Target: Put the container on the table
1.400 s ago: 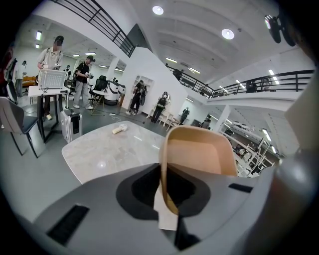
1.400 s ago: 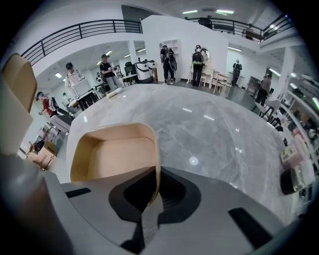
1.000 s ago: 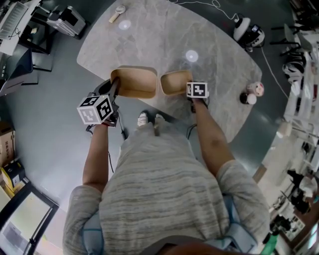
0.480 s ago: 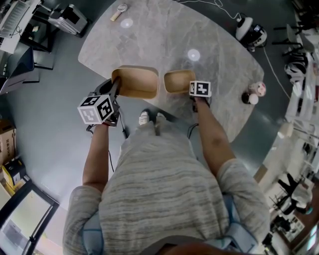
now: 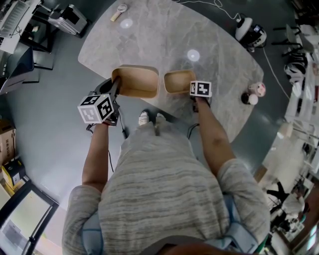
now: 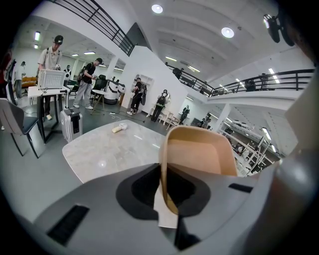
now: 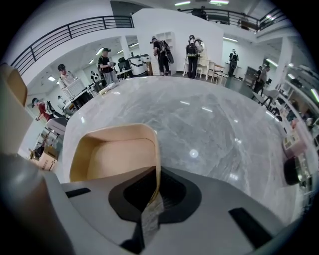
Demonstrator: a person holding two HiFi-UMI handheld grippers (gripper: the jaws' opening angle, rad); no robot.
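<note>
The person stands at the near edge of the grey marble table and holds one gripper in each hand. The left gripper has its jaws closed tightly on the thin side wall of the bigger tan container. This container is at the table's near edge, toward the table's left side, and its left part reaches out past the edge. The right gripper is also closed, pinching the wall of the smaller tan container. That one is over the table's near edge too, just beside the bigger one, with a narrow gap between them. Both containers are empty and open upward. I cannot tell if their bottoms already touch the table top. At the far end of the table lies a small brush.
</note>
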